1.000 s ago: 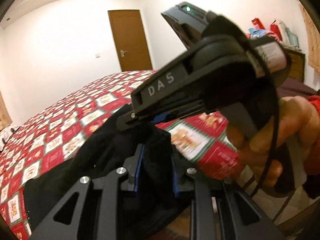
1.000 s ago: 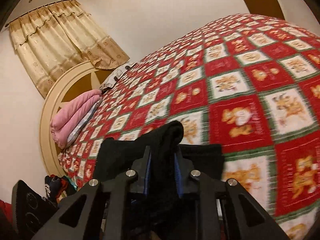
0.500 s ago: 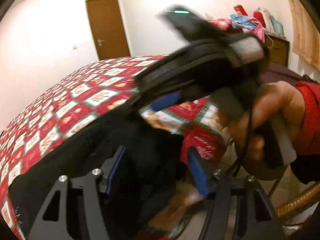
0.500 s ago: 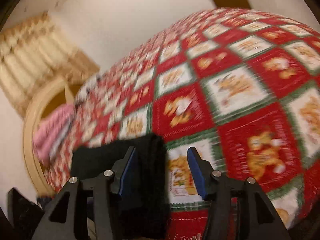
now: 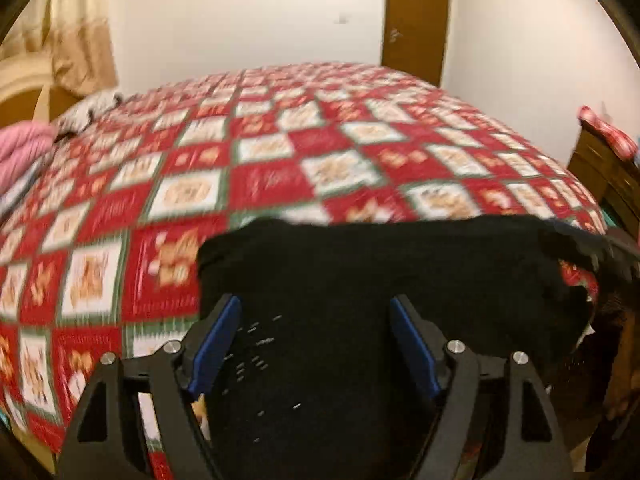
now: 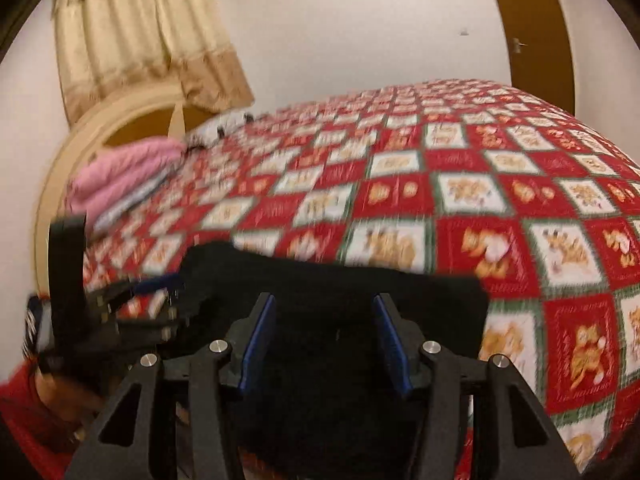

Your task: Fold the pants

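- Pants (image 5: 360, 280) are lying as a black folded bundle at the near edge of the bed (image 5: 260, 168), directly ahead of and under both tools, long axis running side to side across both views.
- Left tool (image 5: 316, 340) is hanging over the bundle's left part, jaws having just been opening; blue pads standing wide, cloth lying below them but not pinched.
- Right tool (image 6: 324, 344) is sitting over the right part, jaws having just been opening, now about half wide, pads clear of the cloth.
- Left tool is also showing at the left edge of the right wrist view (image 6: 156, 292), just beside the bundle's left end.
- Both tools look equally near; next fold likely calls for a regrip at the two ends.
- Far: patchwork quilt stretching away, pink bedding (image 6: 120, 176) by the headboard, door (image 5: 416, 20) beyond.
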The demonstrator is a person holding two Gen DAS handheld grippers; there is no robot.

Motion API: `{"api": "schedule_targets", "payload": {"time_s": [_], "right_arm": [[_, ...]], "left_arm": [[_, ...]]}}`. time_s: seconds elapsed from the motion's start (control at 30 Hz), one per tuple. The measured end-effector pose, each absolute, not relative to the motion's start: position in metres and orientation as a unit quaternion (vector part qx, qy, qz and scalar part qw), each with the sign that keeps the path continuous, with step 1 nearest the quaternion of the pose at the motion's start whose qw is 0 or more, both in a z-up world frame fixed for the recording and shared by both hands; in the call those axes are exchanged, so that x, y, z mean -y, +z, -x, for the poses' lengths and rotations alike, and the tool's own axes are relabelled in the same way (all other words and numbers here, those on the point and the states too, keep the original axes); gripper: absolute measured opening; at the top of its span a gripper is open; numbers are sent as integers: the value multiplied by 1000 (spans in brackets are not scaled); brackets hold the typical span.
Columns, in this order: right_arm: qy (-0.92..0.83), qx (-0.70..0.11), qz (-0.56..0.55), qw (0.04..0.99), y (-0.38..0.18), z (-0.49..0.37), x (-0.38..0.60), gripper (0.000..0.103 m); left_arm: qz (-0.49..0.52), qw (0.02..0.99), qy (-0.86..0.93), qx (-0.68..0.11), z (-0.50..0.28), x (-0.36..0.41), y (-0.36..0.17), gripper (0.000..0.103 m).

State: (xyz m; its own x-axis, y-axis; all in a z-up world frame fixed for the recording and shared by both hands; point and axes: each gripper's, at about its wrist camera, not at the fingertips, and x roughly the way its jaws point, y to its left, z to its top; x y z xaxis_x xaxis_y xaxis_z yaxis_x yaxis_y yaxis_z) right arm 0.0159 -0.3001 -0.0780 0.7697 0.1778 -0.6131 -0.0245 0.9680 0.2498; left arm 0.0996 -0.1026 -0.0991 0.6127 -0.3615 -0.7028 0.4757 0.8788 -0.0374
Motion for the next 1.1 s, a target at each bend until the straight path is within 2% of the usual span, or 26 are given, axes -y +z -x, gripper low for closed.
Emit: {"api": "schedule_targets", "payload": {"time_s": [0.1,0.23,0.47,0.6,0.63,0.7,0.83,0.87,1.1], "right_arm": [[51,-367,-114,922,-103,-7,301,52],[52,-362,-99,925,-117,8,306,52],[36,-380,-64,922,-115,10,297,53],[44,-374,-91,922,-95,8,301,53],[52,-364,-101,925,-87,6,303,53],[61,-347,-112,929,-71,-7,305,53],[106,-329,-129,930,-49,-48,293,53],[123,-335,-126,926,-48,-62,286,53],[191,-414,-114,882,-77,-138,232,53]], "left_arm": [[-100,901,-225,-357,-94,104,-106,82],[-115,904,-212,-352,-94,108,-105,88],[-112,904,-203,-360,-98,104,-103,92],[-113,899,-210,-367,-98,99,-101,93],[-113,898,-211,-368,-97,98,-101,96],[-108,897,-210,-373,-97,90,-107,102],[-38,882,-227,-412,-97,67,-127,103],[-18,878,-231,-419,-95,61,-132,103],[-45,882,-235,-407,-82,68,-138,103]]}}
